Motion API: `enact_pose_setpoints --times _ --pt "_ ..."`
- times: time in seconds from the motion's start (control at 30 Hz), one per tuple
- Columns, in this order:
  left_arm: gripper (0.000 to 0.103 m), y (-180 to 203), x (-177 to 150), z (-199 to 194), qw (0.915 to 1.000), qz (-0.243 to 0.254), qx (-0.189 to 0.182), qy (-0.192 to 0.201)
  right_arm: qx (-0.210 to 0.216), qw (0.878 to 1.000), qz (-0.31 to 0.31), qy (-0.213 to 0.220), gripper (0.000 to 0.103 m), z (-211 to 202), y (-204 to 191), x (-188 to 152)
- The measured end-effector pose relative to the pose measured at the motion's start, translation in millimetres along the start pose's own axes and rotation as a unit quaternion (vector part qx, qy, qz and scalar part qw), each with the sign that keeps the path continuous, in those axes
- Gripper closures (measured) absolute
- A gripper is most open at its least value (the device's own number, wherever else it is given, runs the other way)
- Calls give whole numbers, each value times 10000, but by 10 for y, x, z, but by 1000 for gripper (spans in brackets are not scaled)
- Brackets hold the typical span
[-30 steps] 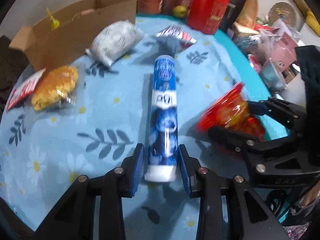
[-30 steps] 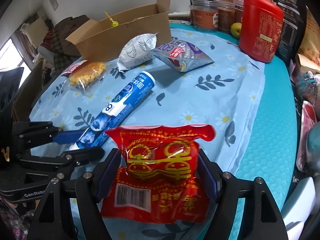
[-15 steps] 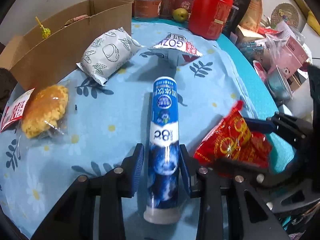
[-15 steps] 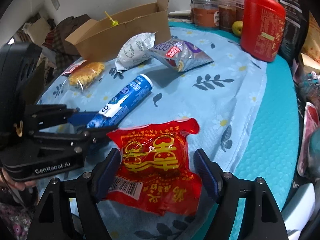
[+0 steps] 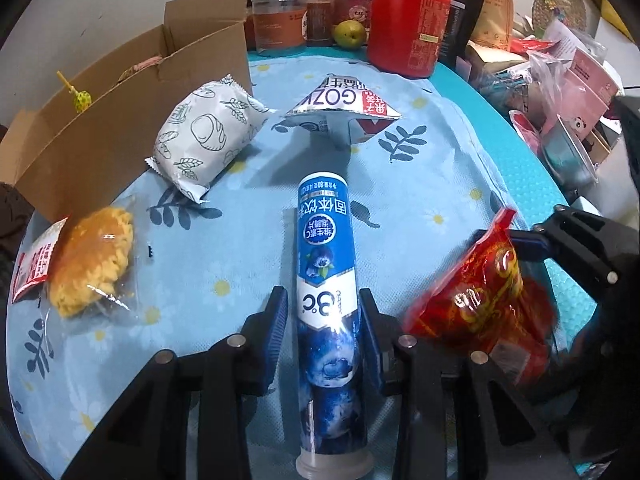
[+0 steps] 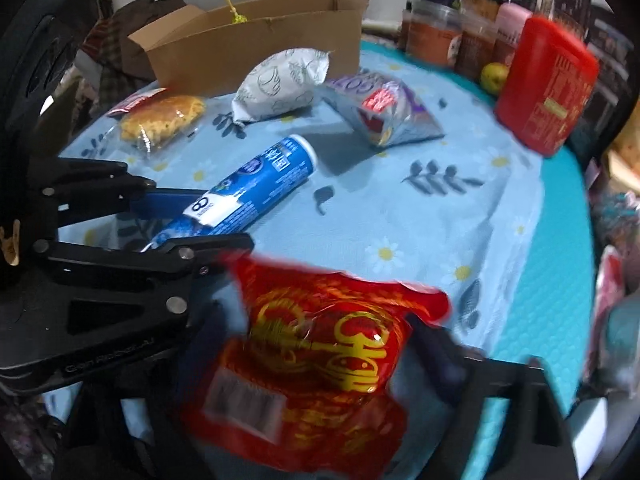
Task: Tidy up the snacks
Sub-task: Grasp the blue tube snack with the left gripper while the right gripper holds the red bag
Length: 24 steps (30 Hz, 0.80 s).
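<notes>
Snacks (image 5: 204, 136) on floral blue cloth (image 5: 420, 152); left tool (image 5: 323, 322) clamping blue tube (image 5: 328, 280), right tool (image 6: 320, 354) clasping red packet (image 6: 320, 360).

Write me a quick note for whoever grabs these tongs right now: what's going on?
Left tongs: shut on the blue tube, lying on the cloth.
Right tongs: just been closing, gripping the red packet.
White packet, yellow cake and silver bag lie loose near the cardboard box.
Done: two snacks gripped. Left: sort all five; box contents unclear.
</notes>
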<state>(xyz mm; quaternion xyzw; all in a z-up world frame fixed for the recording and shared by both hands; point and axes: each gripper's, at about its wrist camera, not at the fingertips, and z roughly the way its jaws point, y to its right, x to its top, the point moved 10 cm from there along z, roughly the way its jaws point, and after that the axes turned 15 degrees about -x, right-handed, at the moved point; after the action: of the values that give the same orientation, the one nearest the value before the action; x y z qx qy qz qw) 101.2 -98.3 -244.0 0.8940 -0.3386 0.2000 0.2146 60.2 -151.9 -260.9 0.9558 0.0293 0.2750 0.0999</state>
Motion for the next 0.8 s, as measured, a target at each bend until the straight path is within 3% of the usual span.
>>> enact_pose_setpoints --times 0.2,0.23,0.33,0.53,0.8 --pt "68 -24 4 -12 9999 -57 -93 65 36 9999 124 43 30 -15 50 4" --pt "73 -24 3 -20 9999 -78 -98 87 35 9999 161 50 30 -21 64 4" --pt "75 -37 9 -69 9995 -219 -88 210 73 9996 259 97 31 -55 104 6" --pt "75 49 11 -239 9985 -244 -269 413 373 9978 486 233 31 -150 116 78" --pt "75 42 -16 -467 9968 -357 -273 664 420 9980 319 351 31 -248 26 126"
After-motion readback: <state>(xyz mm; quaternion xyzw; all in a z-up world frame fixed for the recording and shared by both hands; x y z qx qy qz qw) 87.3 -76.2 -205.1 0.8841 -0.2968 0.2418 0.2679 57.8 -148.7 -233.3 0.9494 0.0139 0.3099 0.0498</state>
